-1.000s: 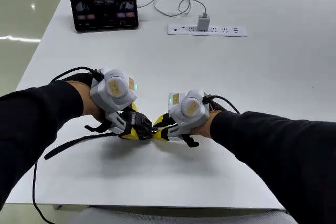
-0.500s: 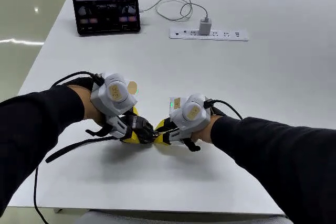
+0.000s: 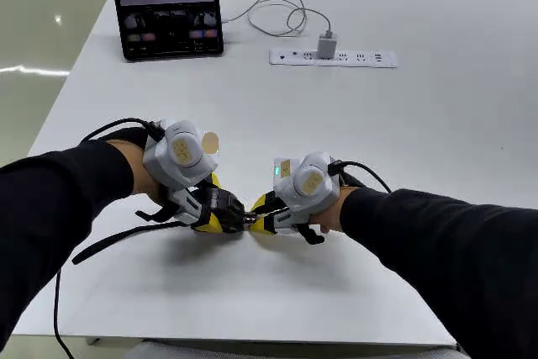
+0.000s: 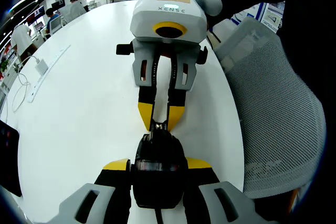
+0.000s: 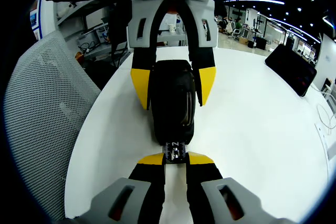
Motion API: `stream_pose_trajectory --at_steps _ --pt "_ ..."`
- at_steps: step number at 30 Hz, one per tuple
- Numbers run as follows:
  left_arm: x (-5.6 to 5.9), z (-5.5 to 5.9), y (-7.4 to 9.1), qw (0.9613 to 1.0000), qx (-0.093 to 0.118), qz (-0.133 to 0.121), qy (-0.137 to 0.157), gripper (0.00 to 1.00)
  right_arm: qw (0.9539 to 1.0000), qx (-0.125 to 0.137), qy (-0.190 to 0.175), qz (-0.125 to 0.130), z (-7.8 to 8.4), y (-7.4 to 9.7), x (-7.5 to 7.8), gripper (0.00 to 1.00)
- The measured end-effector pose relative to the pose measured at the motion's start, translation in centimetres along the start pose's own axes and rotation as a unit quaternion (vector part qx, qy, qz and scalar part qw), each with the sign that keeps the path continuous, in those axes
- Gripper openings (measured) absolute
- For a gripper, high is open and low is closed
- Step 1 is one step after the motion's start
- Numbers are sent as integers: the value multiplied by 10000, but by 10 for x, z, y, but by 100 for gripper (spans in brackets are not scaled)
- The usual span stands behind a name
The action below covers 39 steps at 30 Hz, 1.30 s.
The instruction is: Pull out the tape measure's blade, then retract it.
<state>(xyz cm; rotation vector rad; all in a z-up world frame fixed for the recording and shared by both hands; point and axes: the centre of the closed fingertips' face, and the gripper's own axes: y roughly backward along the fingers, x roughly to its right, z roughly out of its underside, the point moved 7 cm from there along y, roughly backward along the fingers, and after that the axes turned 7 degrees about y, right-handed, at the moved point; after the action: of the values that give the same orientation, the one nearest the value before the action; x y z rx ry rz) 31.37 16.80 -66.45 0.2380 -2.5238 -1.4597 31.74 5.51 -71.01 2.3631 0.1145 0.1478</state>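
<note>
White table, tape measure, right tool "XENSE"

The two forearms, in dark sleeves, are brought in from the lower corners of the head view and angled towards each other. The left gripper and the right gripper are held low and pointed tip to tip, almost meeting. The left jaws are closed on the body of the tape measure. The right jaws are pinched close together on its blade end.
</note>
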Motion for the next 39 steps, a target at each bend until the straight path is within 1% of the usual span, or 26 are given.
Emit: stream_pose_trajectory --at_steps 8,20,31,39 --pt "1 0 0 10000 3 -27 35 34 10000 -67 28 2 4 6 0 10" --pt "3 -1 1 10000 -32 -43 21 34 9999 -123 -97 -19 13 16 -2 10" --pt "4 -1 1 10000 -43 -56 20 34 9998 -166 -139 -21 22 25 -4 9" --pt "4 -1 1 9999 -30 -95 83 34 9996 -204 -180 17 27 31 -5 9"
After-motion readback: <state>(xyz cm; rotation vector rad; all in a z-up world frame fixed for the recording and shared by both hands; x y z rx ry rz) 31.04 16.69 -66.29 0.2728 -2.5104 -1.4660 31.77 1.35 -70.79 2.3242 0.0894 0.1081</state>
